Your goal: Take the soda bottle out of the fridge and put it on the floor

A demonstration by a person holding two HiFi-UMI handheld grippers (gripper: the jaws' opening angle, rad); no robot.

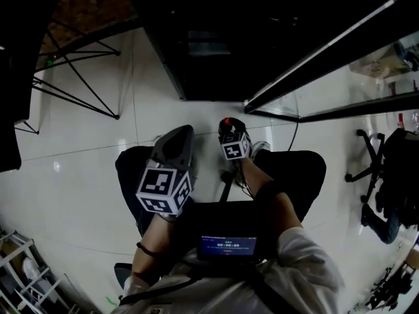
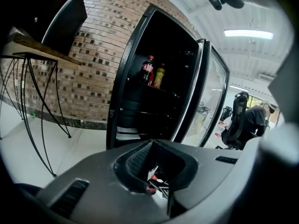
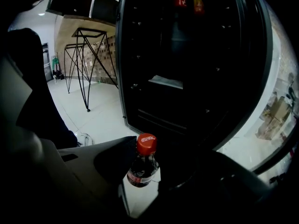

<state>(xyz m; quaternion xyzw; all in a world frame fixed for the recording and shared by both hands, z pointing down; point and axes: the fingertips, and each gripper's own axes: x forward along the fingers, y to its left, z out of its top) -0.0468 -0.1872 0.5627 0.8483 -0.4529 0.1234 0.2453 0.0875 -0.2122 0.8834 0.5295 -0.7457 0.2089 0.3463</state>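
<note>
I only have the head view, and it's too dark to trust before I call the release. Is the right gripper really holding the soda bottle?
Observer: Yes. In the right gripper view the right gripper has its jaws closed on the soda bottle, with the red cap on top.
Operator: Is it standing on the floor yet?
Observer: I can't tell. The jaws hide its base, and only pale floor shows beyond it.
Operator: Is the left gripper carrying anything?
Observer: No. The left gripper view shows the left gripper shut, with nothing between its jaws.
</note>
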